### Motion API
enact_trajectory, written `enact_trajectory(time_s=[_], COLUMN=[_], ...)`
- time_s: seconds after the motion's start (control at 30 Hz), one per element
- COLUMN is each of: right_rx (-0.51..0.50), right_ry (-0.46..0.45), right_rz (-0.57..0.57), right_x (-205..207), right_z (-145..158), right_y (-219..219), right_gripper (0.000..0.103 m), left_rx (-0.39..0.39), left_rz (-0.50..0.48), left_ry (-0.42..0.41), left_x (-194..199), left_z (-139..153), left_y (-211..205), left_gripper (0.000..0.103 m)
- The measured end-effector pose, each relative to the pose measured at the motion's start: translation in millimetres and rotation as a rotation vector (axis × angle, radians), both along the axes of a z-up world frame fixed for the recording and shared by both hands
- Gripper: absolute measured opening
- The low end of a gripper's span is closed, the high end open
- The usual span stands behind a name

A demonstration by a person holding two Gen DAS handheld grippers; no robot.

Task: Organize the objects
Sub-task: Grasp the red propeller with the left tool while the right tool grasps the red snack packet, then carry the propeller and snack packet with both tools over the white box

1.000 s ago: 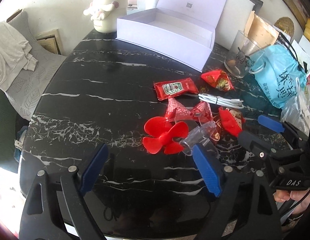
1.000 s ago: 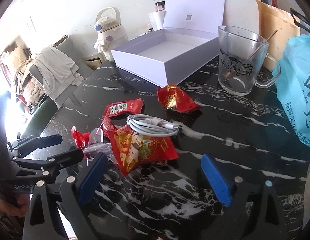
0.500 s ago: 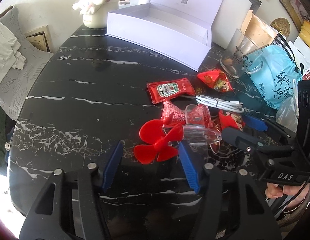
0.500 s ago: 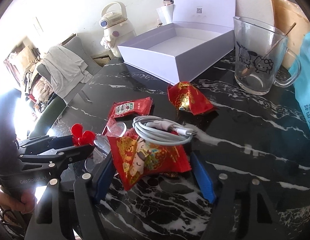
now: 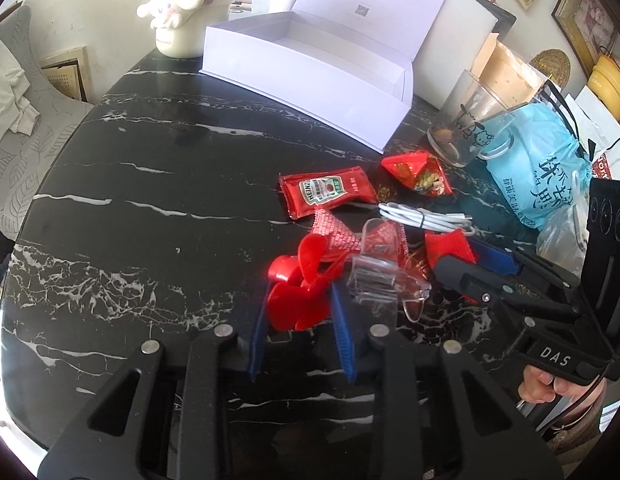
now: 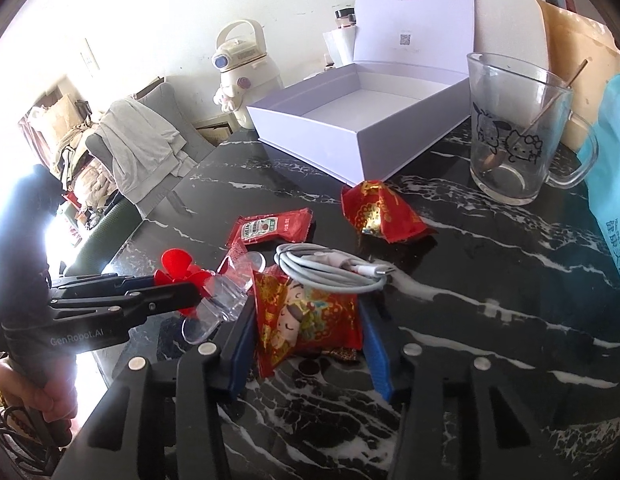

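On the black marble table, my left gripper is closing, and its blue pads press both sides of a red toy fan. A clear plastic piece joins the fan on the right. In the right wrist view, my right gripper is closing on a red snack packet, with its pads touching the packet's two edges. A coiled white cable lies on the packet's far end. Beyond it are a ketchup sachet and a second red packet. An open white box stands at the back.
A glass mug holding a stick stands right of the box, with a blue bag beside it. A cream cartoon bottle is at the back left. A red mesh-wrapped sweet lies behind the fan. A chair with cloth stands off the table's left edge.
Both grippers went from wide open to narrow. The left one moved forward around the red fan, and the right one closed in on the red snack packet.
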State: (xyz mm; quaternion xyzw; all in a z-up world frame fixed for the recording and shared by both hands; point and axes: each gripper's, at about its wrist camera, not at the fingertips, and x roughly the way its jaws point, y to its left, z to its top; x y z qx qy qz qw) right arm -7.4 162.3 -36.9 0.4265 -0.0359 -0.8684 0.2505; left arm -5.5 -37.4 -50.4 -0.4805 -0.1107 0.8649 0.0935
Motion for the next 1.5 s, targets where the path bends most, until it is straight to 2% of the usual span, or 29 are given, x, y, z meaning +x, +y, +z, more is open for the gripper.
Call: enact_trajectory(time_s=[0.37, 0.73, 1.5], right_rx=[-0.024, -0.055, -0.072], right_ry=[0.013, 0.034, 0.134], right_rz=[-0.01, -0.003, -0.014], right_x=[10, 29, 56], right_z=[7, 17, 45], right_y=[10, 19, 39], right_gripper=[0.045, 0.045, 0.045], left_rx=[0.024, 0.014, -0.001], left_rz=[0.012, 0.029, 0.001], left_ry=[0.021, 0.04, 0.125], left_x=[11, 22, 36], left_z=[13, 23, 55], left_y=[-3, -2, 22], left_gripper=[0.026, 0.026, 0.026])
